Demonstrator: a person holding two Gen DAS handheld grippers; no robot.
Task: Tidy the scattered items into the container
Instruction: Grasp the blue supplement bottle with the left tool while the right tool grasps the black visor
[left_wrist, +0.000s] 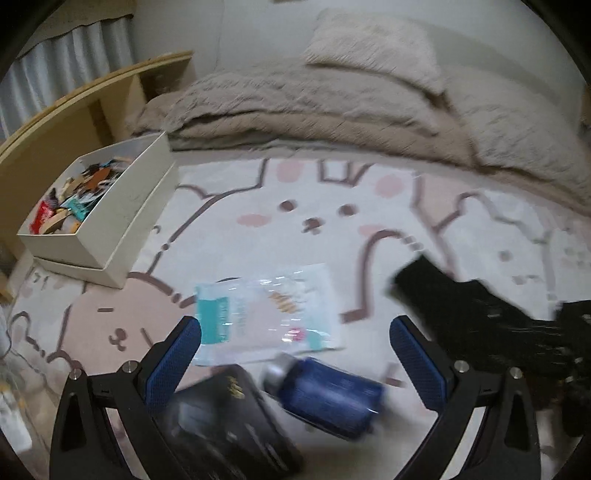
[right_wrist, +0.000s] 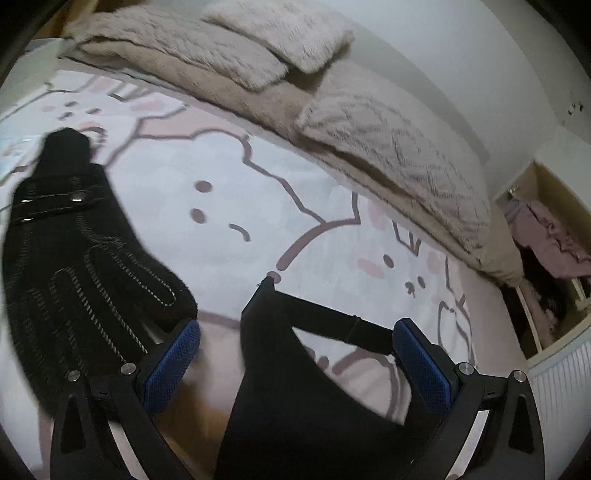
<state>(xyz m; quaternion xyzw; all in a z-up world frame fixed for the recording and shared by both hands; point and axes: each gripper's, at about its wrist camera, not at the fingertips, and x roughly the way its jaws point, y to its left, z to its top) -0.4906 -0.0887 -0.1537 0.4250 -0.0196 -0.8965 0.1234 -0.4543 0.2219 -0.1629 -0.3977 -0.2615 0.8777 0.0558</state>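
While both jaws stand spread and empty, the left gripper (left_wrist: 295, 354) hovers over the bottle (left_wrist: 325, 395), the right gripper (right_wrist: 295, 354) over dark cloth (right_wrist: 295, 387); the box (left_wrist: 99, 221) waits far left.

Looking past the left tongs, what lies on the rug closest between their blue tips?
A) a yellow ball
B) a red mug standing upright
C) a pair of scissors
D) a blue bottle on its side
D: in the left wrist view a blue bottle with a silver cap lies on its side on the rug, between the open left tongs, next to a black box.
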